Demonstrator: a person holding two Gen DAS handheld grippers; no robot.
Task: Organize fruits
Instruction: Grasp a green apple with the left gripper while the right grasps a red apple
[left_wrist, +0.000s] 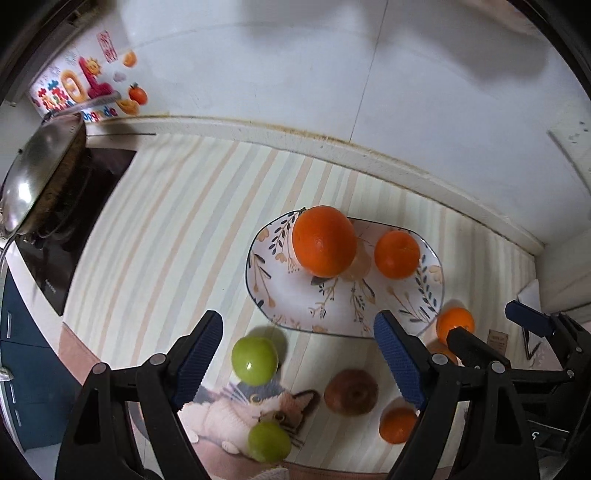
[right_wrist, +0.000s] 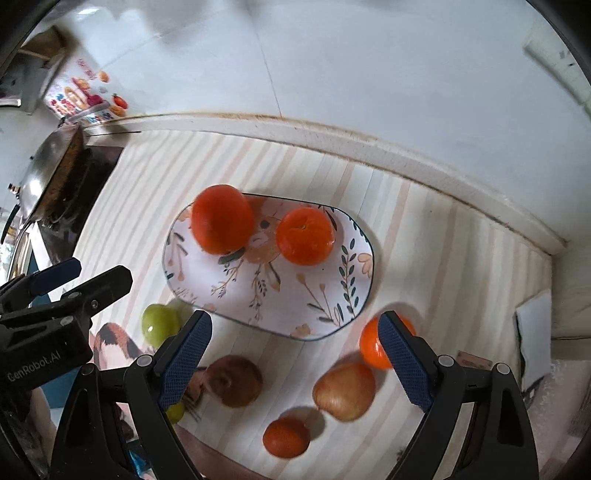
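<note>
Right wrist view: two oranges (right_wrist: 304, 236) sit on the floral plate (right_wrist: 332, 295); its near half is bare. Both the left gripper (left_wrist: 299, 354) and right gripper (right_wrist: 295, 354) hang agape, empty, above loose fruit on the striped mat (right_wrist: 443, 258).

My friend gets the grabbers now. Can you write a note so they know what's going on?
Left gripper: open, empty, above the fruit.
Right gripper: open, empty too.
Done: big orange and smaller orange sit on the flowered oval plate.
Left on the striped mat: two green apples, brown apple, yellowish pear-like fruit, small orange beside the plate, small orange at the front.
</note>
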